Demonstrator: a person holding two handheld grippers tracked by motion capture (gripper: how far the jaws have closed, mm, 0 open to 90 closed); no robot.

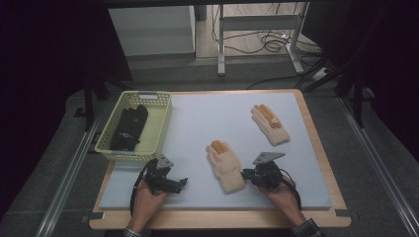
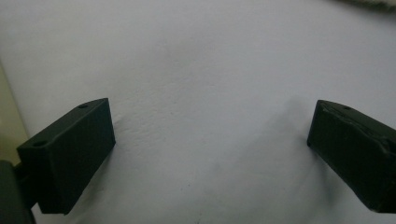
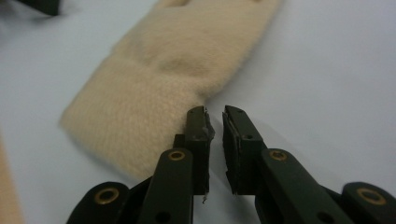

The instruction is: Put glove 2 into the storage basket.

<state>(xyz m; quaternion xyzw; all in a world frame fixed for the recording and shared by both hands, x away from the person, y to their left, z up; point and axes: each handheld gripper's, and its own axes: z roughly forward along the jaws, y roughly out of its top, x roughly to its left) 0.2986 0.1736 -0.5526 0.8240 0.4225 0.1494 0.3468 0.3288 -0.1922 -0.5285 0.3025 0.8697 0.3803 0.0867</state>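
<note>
A yellow basket (image 1: 159,123) stands at the mat's (image 1: 207,116) left edge and holds a black glove (image 1: 129,127). A second cream glove (image 1: 269,123) with orange fingertips lies flat toward the mat's far right. The pale mat covers a wooden table (image 1: 316,148). Beyond it, a metal stand (image 1: 257,29) and cables (image 1: 269,44) rest on the floor.
</note>
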